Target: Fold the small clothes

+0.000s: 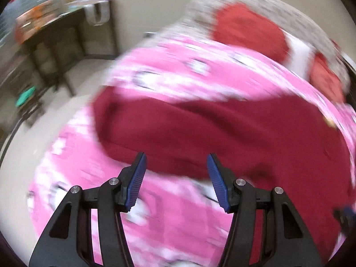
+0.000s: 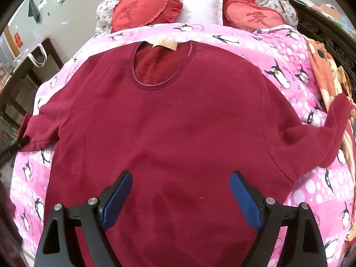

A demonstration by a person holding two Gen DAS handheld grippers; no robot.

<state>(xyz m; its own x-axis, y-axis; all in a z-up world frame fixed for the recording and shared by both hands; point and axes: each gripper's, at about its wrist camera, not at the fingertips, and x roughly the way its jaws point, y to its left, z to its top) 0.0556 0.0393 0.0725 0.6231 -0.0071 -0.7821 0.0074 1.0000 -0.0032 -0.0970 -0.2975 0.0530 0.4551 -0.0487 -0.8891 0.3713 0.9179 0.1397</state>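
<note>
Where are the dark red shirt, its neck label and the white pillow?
dark red shirt (image 2: 169, 120): right wrist view, middle of the chest.
neck label (image 2: 164, 43): right wrist view, centre of the tan tag.
white pillow (image 2: 200, 7): right wrist view, middle of its front.

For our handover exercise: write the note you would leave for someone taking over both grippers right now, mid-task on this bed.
Left gripper: jaws open, empty, at the left sleeve edge of the maroon shirt; that view is motion-blurred.
Right gripper: jaws open, empty, over the shirt's lower body.
The shirt lies front up, spread flat on the pink penguin blanket, neckline toward the heart pillows.
Done: shirt laid out. Left: every fold; likely start with the sleeves.
</note>
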